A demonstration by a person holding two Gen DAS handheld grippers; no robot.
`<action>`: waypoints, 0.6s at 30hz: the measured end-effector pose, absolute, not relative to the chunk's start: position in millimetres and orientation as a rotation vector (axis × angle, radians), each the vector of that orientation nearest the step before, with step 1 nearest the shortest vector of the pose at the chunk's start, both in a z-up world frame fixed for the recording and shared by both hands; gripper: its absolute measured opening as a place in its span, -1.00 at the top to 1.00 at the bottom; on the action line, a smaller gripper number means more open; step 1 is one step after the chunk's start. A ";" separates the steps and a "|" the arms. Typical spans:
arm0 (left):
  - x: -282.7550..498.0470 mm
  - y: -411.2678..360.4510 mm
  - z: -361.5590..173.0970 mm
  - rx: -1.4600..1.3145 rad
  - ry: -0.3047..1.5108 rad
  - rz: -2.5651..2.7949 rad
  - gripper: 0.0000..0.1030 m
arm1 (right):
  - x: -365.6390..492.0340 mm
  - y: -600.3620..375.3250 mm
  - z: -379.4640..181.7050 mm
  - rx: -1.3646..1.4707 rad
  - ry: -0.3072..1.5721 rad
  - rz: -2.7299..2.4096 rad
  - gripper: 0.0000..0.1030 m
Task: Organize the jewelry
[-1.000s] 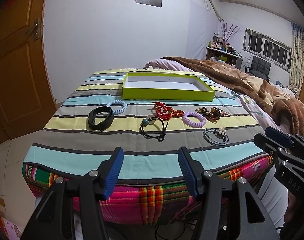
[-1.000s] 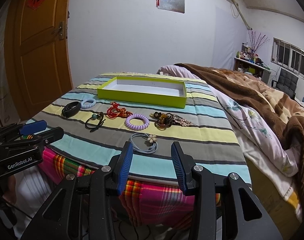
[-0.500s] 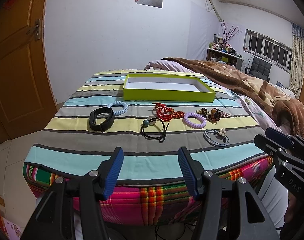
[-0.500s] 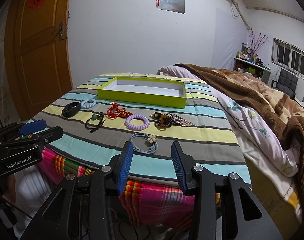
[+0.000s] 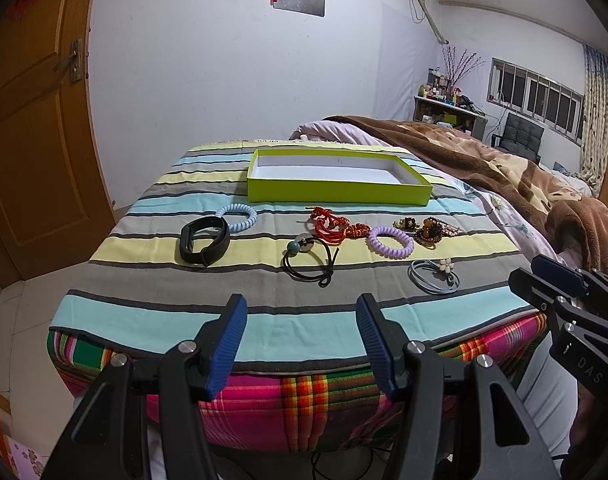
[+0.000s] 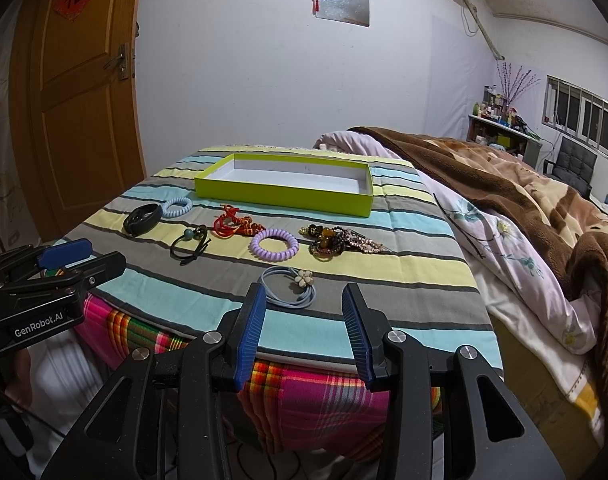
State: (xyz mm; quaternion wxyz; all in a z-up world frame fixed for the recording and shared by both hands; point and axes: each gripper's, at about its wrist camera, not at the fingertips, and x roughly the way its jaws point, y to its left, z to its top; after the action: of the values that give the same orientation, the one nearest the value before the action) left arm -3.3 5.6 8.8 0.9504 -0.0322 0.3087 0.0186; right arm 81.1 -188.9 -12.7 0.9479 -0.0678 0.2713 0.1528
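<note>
An empty lime-green tray [image 5: 338, 194] [image 6: 281, 196] stands at the far middle of the striped cloth. In front of it lie a black band [image 5: 203, 240], a pale blue coil tie [image 5: 236, 216], a red cord bracelet [image 5: 336, 225], a black cord with a teal bead [image 5: 310, 262], a purple coil tie [image 5: 390, 242] [image 6: 274, 244], a brown bead cluster [image 5: 428, 232] [image 6: 336, 240] and a grey-blue loop with a flower [image 5: 434, 276] [image 6: 289, 284]. My left gripper [image 5: 301, 320] and right gripper [image 6: 304, 312] both hang open and empty before the cloth's near edge.
The striped cloth [image 5: 151, 316] covers a plaid-sided bed end. A brown blanket [image 6: 544, 184] and floral sheet lie to the right. A wooden door [image 5: 27, 120] stands at the left. The white wall is behind the tray.
</note>
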 end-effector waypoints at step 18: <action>2.3 7.2 5.5 -0.075 0.626 0.024 -0.14 | 85.8 -189.5 -12.2 -0.137 0.556 0.312 0.21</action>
State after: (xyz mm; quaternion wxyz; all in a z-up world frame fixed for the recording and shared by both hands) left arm 2.3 7.2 5.5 0.9506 -0.0369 0.3079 0.0119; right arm 85.8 -189.5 -12.2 0.9473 -0.0671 0.2730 0.1533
